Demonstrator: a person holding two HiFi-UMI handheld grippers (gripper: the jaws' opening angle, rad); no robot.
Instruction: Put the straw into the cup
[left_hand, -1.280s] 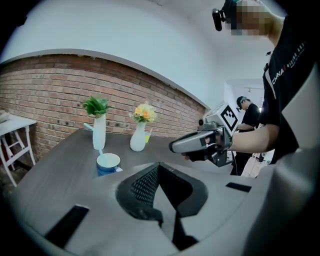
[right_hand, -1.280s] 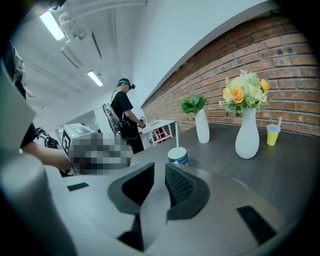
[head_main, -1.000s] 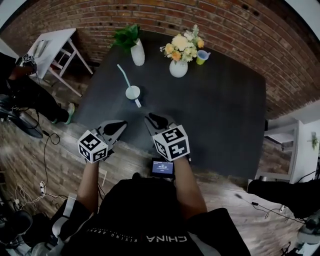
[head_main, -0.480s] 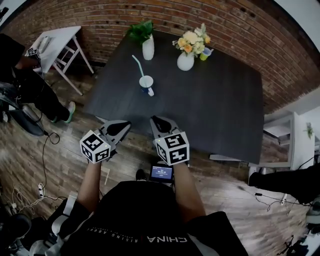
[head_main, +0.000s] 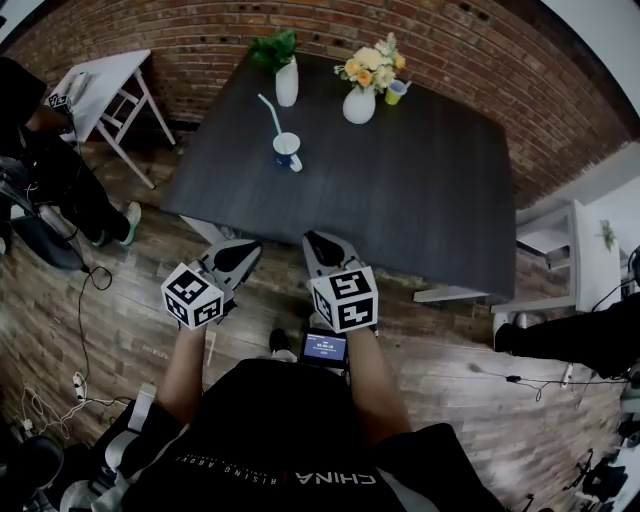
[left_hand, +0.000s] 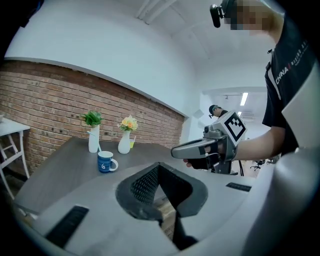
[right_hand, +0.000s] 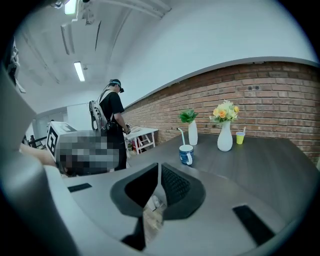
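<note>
A blue cup with a white handle stands on the dark table, toward its far left part. A pale straw stands in it, leaning left. Both grippers hang over the wooden floor, short of the table's near edge and well apart from the cup. My left gripper is shut with nothing in it, and so is my right gripper. In the left gripper view the cup lies far ahead beyond the shut jaws, with the right gripper alongside. The right gripper view has the cup and straw ahead too.
A white vase with green leaves, a white vase of flowers and a small yellow-green cup stand along the table's far edge. A white side table and a person are at the left; white furniture at the right.
Both grippers have drawn back from the table's near edge to over the floor. The cup with the straw now lies farther ahead. Both jaws have stayed shut.
</note>
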